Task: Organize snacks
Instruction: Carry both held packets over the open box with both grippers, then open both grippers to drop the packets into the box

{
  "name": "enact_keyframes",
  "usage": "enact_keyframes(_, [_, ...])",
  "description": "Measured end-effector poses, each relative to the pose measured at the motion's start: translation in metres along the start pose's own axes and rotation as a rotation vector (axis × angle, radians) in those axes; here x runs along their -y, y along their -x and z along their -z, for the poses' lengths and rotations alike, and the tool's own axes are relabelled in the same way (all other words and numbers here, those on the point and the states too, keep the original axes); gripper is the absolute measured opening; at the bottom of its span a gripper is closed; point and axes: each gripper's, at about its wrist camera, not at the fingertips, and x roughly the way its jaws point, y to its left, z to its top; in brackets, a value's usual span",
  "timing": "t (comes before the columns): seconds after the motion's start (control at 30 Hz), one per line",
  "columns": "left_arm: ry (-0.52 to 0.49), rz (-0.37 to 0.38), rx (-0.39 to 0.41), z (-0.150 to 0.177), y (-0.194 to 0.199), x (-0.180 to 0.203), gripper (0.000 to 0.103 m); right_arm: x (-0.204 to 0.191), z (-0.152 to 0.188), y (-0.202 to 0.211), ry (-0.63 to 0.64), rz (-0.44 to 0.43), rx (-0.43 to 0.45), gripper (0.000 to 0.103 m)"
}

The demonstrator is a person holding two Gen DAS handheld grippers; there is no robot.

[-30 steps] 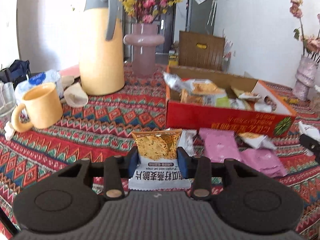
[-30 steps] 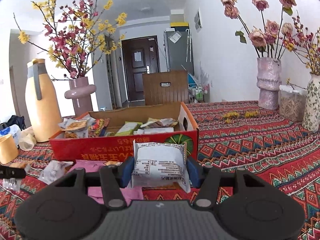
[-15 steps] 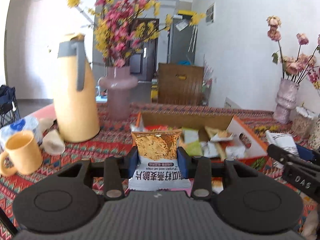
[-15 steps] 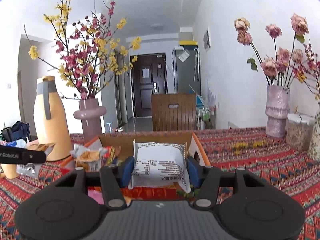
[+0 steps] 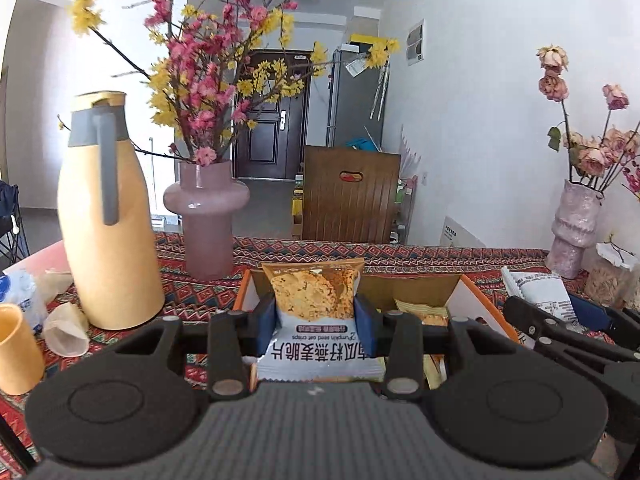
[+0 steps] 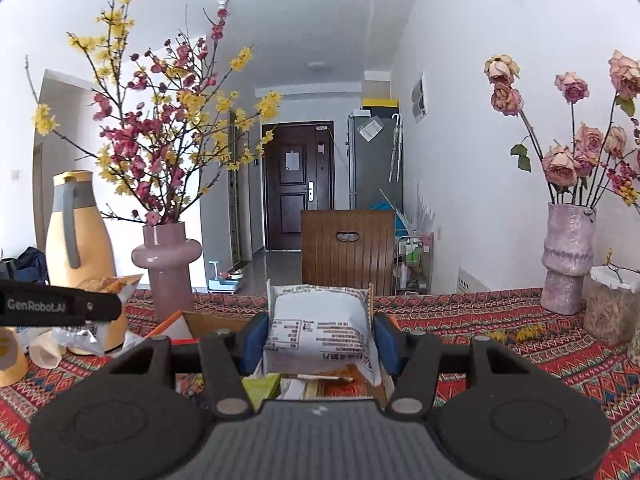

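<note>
A patterned red tablecloth [image 5: 420,254] covers the table; a dark door [image 6: 298,184] stands beyond.

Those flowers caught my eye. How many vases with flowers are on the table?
2. The smooth pink vase with red and yellow blossoms stands at the left, beside the yellow jug. The textured pink vase of faded roses stands at the far right. More may sit beyond the frame.

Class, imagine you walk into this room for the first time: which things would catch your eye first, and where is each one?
Probably the pink and yellow blossom branches in the mauve vase at the table's far left, beside the tall yellow jug. Next, up close, the left gripper pinches an oat crisp packet and the right gripper a white snack packet, both above the open cardboard box.
</note>
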Motion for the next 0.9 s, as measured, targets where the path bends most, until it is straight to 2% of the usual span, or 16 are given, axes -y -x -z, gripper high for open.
enact_keyframes(0.2, [0.003,-0.001,-0.030,0.005,-0.040,0.009,0.041,0.006,0.003,-0.038,-0.022,0.010,-0.035,0.055])
enact_keyframes(0.33, [0.002,-0.003,-0.040,0.015,-0.060,0.013,0.041,0.014,0.021,-0.059,-0.063,0.005,-0.062,0.055])
enact_keyframes(0.6, [-0.011,0.002,-0.065,0.035,-0.078,0.013,0.042,0.014,0.040,-0.080,-0.056,0.020,-0.141,0.055])
enact_keyframes(0.67, [-0.001,0.006,-0.063,0.035,-0.077,0.010,0.047,0.013,0.041,-0.080,-0.050,0.022,-0.149,0.056])
enact_keyframes(0.77, [0.021,0.009,-0.045,0.034,-0.071,0.007,0.064,0.013,0.042,-0.079,-0.055,0.027,-0.155,0.062])
enact_keyframes(0.83, [0.035,-0.002,-0.020,0.032,-0.066,0.006,0.088,0.015,0.041,-0.078,-0.062,0.031,-0.154,0.066])
enact_keyframes(0.9, [0.042,-0.020,-0.002,0.030,-0.062,0.004,0.100,0.017,0.041,-0.077,-0.072,0.034,-0.153,0.072])
